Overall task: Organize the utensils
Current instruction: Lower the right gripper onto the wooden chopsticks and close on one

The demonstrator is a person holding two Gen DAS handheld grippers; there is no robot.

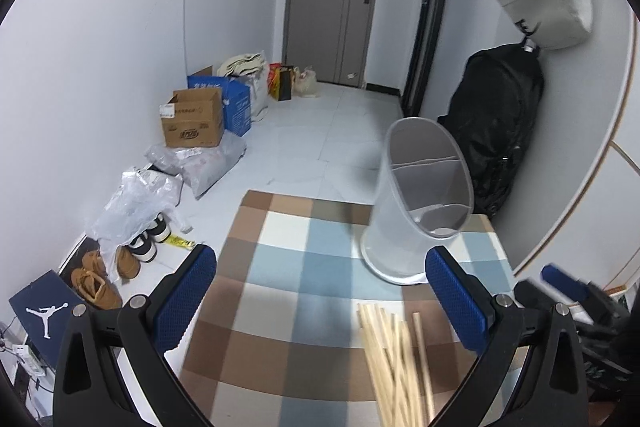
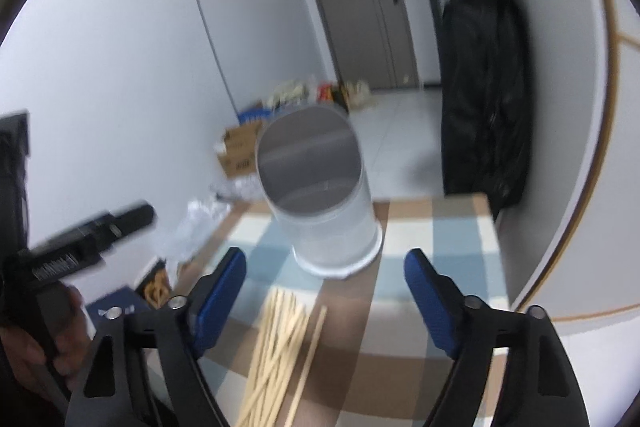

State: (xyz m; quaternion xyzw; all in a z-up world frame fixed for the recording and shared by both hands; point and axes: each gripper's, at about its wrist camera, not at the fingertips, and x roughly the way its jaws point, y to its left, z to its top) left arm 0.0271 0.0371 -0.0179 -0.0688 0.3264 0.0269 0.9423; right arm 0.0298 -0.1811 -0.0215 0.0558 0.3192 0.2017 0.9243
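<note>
Chopsticks lie in a loose pale bundle on the checked tabletop, lower centre of the right wrist view, one stick apart at the bundle's right edge. Utensil holder, a translucent white cylinder with inner dividers, stands empty just beyond them, centre frame.

Step in hand, as I judge it: approach for the first pick-up. Nothing is sorted yet.

Right gripper: fingers well apart, nothing between the pads; bundle sits low between them, nearer the left finger. Some blur here.

Left gripper: fingers spread wide, empty; in its view the chopsticks lie at lower right and the holder at centre right.

Next move likely calls for lowering the right fingers over a few sticks, pinching near mid-length, then tipping them upright into one compartment without knocking the light holder over.
</note>
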